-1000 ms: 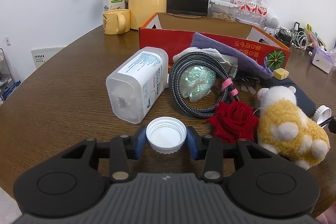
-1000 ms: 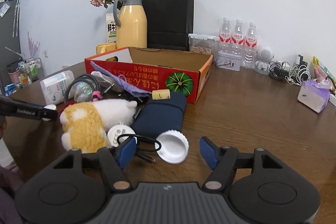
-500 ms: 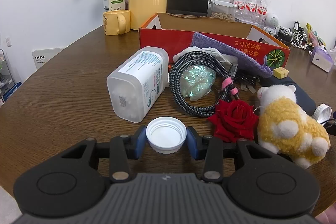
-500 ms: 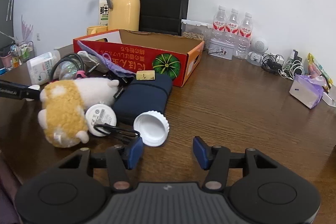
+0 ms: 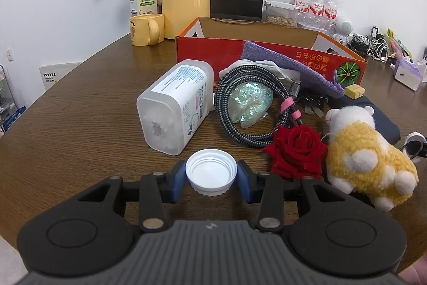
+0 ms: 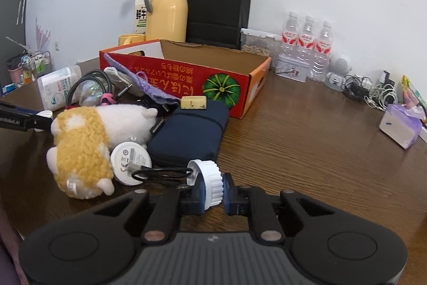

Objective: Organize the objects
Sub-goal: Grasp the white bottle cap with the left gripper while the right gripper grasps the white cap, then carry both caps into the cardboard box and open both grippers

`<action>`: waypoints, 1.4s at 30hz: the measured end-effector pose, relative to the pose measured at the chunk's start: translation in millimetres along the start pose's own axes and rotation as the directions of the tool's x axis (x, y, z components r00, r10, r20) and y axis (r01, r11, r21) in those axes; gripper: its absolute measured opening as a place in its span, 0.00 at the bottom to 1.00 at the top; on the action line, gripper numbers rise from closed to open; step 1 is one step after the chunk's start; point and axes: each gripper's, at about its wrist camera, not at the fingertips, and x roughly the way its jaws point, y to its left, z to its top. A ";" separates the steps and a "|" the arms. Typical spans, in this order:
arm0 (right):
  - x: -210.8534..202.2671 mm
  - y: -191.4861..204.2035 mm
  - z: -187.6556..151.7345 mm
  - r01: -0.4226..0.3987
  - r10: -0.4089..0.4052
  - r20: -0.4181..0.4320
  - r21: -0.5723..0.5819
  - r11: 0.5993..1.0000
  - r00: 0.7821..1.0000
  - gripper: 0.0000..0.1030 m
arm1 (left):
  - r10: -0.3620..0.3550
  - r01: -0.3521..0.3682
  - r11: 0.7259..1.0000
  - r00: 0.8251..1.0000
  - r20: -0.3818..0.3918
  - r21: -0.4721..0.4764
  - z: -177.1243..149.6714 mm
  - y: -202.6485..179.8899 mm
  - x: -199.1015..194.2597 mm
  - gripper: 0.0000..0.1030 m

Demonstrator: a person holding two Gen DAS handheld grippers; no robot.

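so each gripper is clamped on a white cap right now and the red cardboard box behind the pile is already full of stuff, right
Not quite. The red cardboard box shows only bare cardboard inside in the right wrist view. The rest holds: the left gripper is shut on a white cap, and the right gripper is shut on another white cap.
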 end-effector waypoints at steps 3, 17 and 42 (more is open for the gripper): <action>-7.5 -5.5 0.2 0.025 -0.025 0.012 0.019 1.000 1.000 0.12 | -0.014 0.014 1.000 1.000 0.018 0.006 -1.6 0.3 -7.7 0.40; -15.1 4.0 75.0 0.008 -0.007 0.218 -0.003 1.000 0.976 0.12 | -0.104 0.082 0.992 0.956 0.273 0.093 71.1 -19.5 -47.7 0.40; 171.3 34.6 153.5 -0.010 -0.004 0.083 0.164 0.986 0.997 0.14 | 0.009 0.007 0.996 0.983 0.186 -0.086 156.1 -51.1 121.6 0.73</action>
